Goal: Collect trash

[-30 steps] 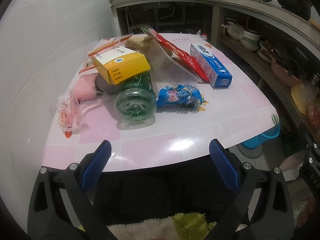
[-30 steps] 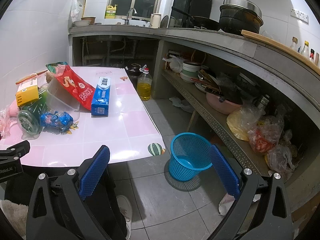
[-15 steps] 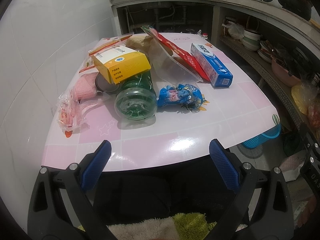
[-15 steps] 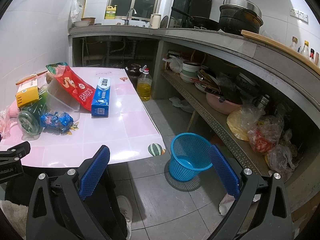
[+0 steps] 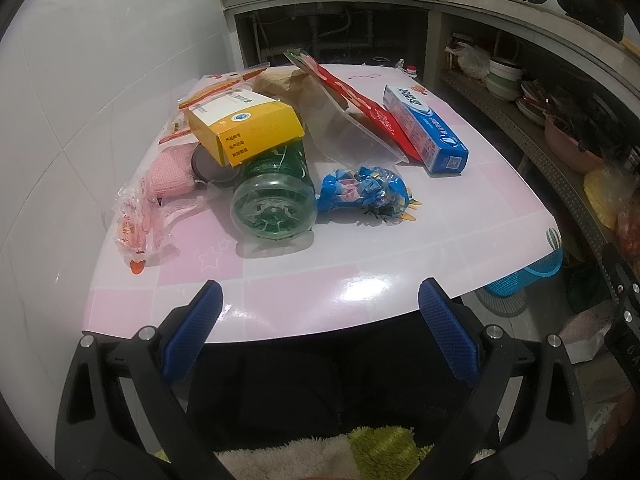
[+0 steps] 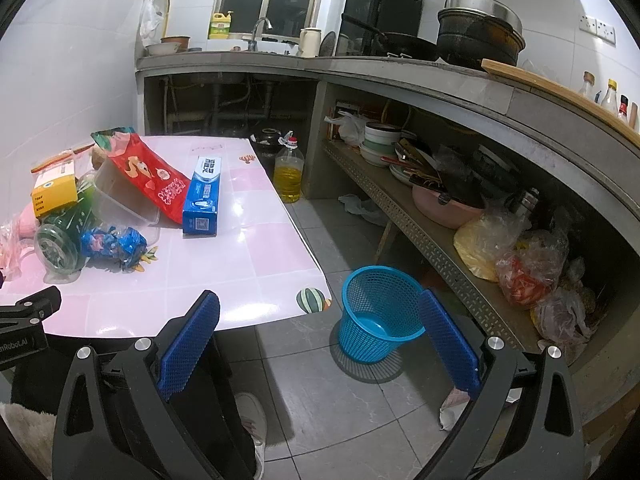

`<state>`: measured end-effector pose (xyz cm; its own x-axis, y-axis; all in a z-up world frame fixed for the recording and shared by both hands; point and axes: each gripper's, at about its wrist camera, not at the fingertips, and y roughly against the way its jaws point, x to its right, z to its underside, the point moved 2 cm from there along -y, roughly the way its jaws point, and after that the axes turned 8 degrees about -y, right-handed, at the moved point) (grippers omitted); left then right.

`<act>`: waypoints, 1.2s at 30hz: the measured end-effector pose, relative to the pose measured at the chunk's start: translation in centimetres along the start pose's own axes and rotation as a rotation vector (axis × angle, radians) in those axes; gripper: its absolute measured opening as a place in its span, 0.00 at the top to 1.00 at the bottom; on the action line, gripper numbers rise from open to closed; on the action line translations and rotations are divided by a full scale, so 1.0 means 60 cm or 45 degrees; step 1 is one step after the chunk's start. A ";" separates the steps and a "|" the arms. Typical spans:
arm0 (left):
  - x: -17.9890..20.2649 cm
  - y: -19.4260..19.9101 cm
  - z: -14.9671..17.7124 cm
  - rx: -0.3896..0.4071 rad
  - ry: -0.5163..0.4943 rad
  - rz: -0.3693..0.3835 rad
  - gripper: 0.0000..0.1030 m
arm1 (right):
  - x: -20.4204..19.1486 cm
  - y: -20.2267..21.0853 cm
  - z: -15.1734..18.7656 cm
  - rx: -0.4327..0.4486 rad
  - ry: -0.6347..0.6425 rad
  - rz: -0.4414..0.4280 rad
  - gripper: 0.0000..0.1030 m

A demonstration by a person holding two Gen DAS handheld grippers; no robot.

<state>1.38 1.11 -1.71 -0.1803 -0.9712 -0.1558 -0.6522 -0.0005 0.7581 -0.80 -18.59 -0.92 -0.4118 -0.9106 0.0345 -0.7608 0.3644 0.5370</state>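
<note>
Trash lies on a pink table (image 5: 360, 264): a green plastic jar (image 5: 274, 200) on its side, a yellow box (image 5: 244, 128) resting on it, a crumpled blue wrapper (image 5: 362, 192), a blue toothpaste box (image 5: 426, 128), a red snack bag (image 5: 360, 108) and a pink packet (image 5: 140, 216). My left gripper (image 5: 320, 320) is open and empty at the table's near edge. My right gripper (image 6: 318, 328) is open and empty, held over the floor beside the table. A blue mesh bin (image 6: 378, 312) stands on the floor in front of it.
A white tiled wall (image 5: 80, 100) borders the table's left side. A concrete counter with a cluttered low shelf (image 6: 460, 208) runs along the right. An oil bottle (image 6: 288, 172) stands on the floor past the table (image 6: 260, 240). The jar (image 6: 60, 240) and toothpaste box (image 6: 202, 200) show in the right wrist view.
</note>
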 end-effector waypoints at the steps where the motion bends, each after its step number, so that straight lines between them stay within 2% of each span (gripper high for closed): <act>1: -0.002 -0.001 0.001 0.001 0.001 0.000 0.08 | 0.000 0.000 0.001 0.000 0.000 0.000 0.06; 11: -0.047 -0.034 -0.010 -0.004 0.045 -0.004 0.08 | -0.020 -0.023 -0.024 0.001 -0.021 -0.042 0.06; 19: -0.136 -0.050 -0.019 0.027 0.127 -0.070 0.08 | -0.066 -0.061 -0.035 -0.019 -0.008 -0.118 0.06; 23: -0.197 -0.053 -0.019 0.078 0.152 -0.125 0.08 | -0.100 -0.081 -0.039 -0.021 0.029 -0.183 0.06; 26: -0.236 -0.060 -0.017 0.100 0.179 -0.113 0.08 | -0.131 -0.092 -0.043 -0.009 0.050 -0.259 0.06; 29: -0.278 -0.063 -0.017 0.189 0.222 -0.024 0.08 | -0.163 -0.102 -0.049 0.001 0.070 -0.320 0.06; 31: -0.298 -0.062 -0.021 0.257 0.250 -0.004 0.08 | -0.177 -0.106 -0.053 0.001 0.078 -0.348 0.06; 33: -0.313 -0.066 -0.033 0.296 0.234 -0.030 0.08 | -0.189 -0.110 -0.057 0.005 0.081 -0.377 0.06; 36: -0.323 -0.083 -0.066 0.315 0.105 -0.131 0.08 | -0.199 -0.118 -0.061 0.008 0.083 -0.403 0.06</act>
<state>11.02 19.01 0.06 -0.0498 -0.9852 -0.1639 -0.8259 -0.0517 0.5614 11.34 -10.98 -2.03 -0.1218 -0.9894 -0.0796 -0.8492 0.0623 0.5244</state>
